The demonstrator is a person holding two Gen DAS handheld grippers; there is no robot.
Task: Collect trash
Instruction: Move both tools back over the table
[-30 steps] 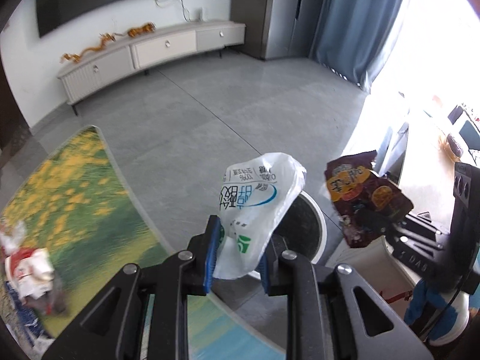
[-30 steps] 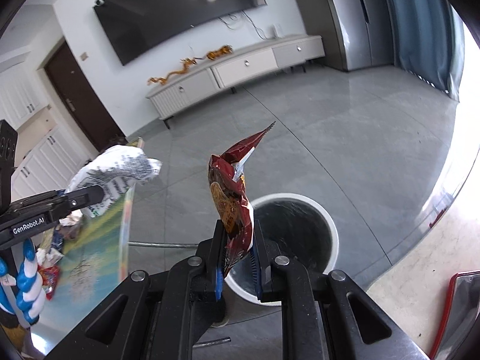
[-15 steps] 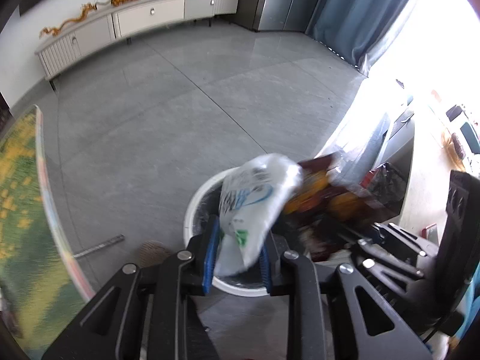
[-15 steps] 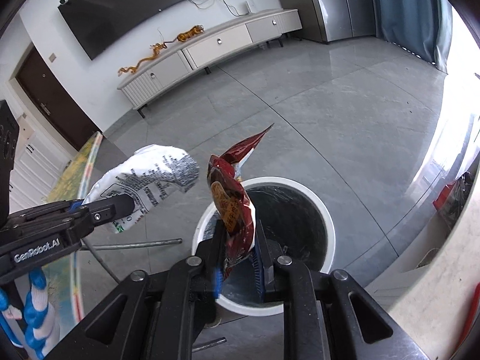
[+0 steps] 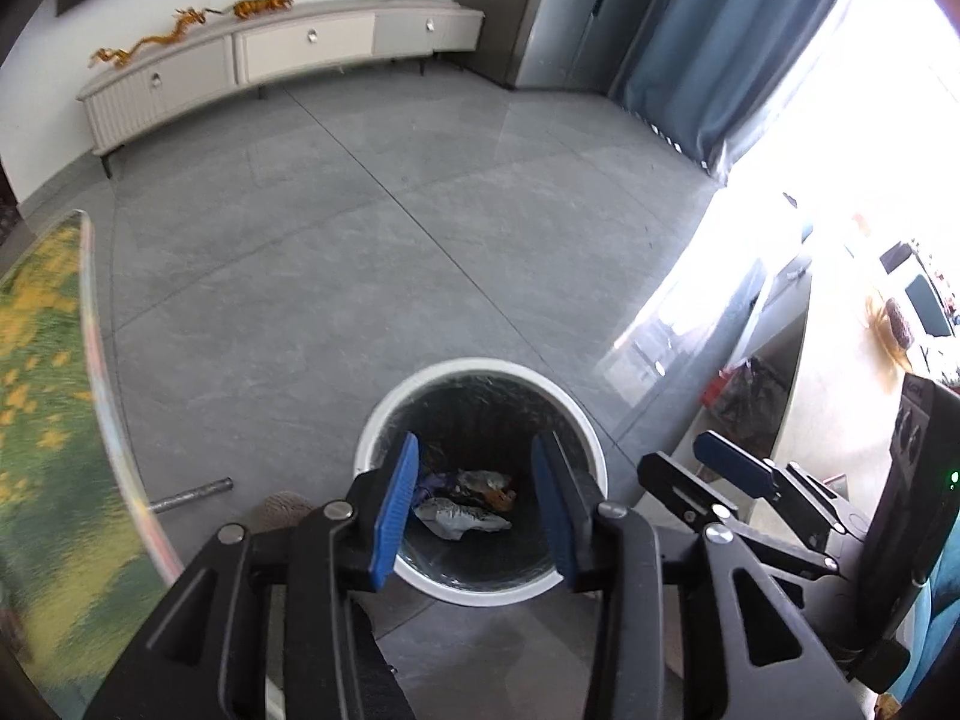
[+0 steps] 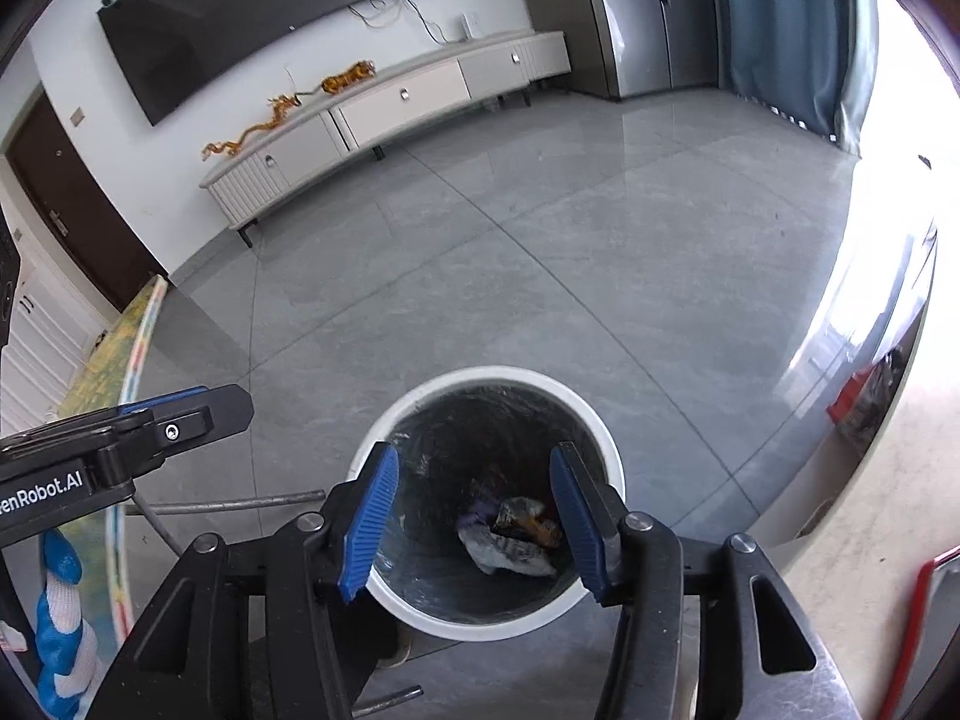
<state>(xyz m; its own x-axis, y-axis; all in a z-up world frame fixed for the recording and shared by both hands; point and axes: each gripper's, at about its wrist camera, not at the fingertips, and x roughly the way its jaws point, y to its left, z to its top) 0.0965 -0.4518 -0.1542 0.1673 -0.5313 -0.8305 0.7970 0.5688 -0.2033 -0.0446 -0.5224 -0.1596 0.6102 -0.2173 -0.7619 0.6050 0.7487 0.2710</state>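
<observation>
Both of your grippers hang over the white trash bin (image 5: 480,369), which stands on the grey tiled floor (image 5: 360,240) with a dark liner inside. Your left gripper (image 5: 474,504) has just been opening; its blue pads stand apart with nothing between them. Your right gripper (image 6: 474,522) has also just been opening, its jaws spread a little wider and likewise empty. The trash lies at the bottom of the bin: a crumpled white wrapper (image 6: 507,552) with small dark print too fine to read, touching a reddish-orange snack wrapper (image 6: 531,519) just behind it.

Around you, the edge of a round glass-topped counter (image 5: 114,438) with a yellow-and-green flower pattern sits to the left of the bin, and a thin metal rod (image 6: 240,504) lies on the floor between them. A long white TV cabinet (image 6: 390,114) with golden dragon figures (image 6: 282,111) on top runs along the far wall under a dark screen (image 6: 264,18). Blue curtains (image 5: 708,42) hang at the bright window.

The only writing you can read is on the side of the left gripper in the right wrist view: "enRobot.AI", cut off at the frame edge.
</observation>
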